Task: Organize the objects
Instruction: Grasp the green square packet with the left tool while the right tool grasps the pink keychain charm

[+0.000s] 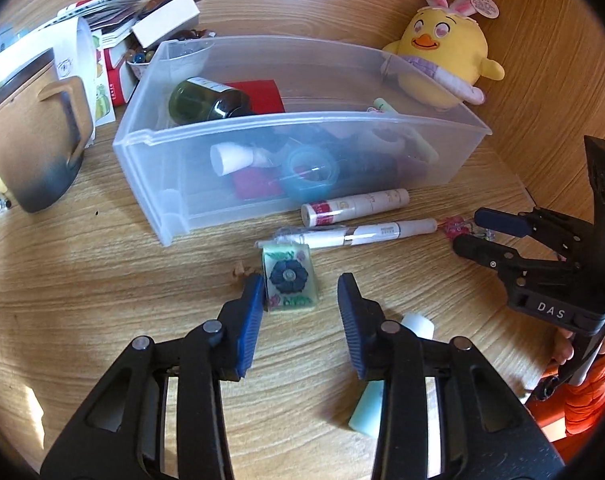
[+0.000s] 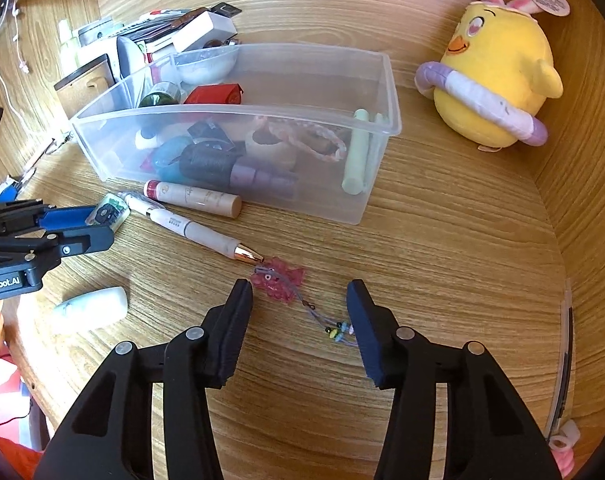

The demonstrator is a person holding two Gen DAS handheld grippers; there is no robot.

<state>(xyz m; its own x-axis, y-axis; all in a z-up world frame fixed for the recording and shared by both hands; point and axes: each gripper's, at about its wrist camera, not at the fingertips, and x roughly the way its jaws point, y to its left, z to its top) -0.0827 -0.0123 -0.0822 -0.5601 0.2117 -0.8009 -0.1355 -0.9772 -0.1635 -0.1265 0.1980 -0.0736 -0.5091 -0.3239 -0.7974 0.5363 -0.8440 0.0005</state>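
1. Wood-grain bench [image 1: 102, 264] fills both views, with a curved wooden wall behind it and a yellow chick plush [image 2: 498, 80] with bunny ears standing near that wall.
2. A clear plastic bin [image 1: 302, 136] sits mid-bench, holding a dark green bottle [image 1: 206, 100], a red card, a blue tape ring [image 1: 310, 172] and other small things (several too blurred through the plastic to name).
3. Just in front of the bin lie a beige tube [image 2: 194, 198] with a red band and a white pen [image 2: 194, 232] with a rose-gold tip, side by side.
4. The left gripper [image 1: 300, 292] is wide open and holds nothing; its left blue pad touches the edge of a small green flower-printed packet [image 1: 290, 280], which lies flat on the bench between the fingers.
5. A pale mint tube [image 1: 382, 376] lies partly under the left gripper's right finger.
6. The right gripper [image 2: 300, 300] is also spread wide and empty, with a pink beaded charm [image 2: 278, 282] on the bench between its fingers, close to the left one; the charm's cord trails to small coloured beads [image 2: 338, 330] by the right finger.
7. A brown mug [image 1: 34, 140] and a stack of boxes and papers stand left of the bin.
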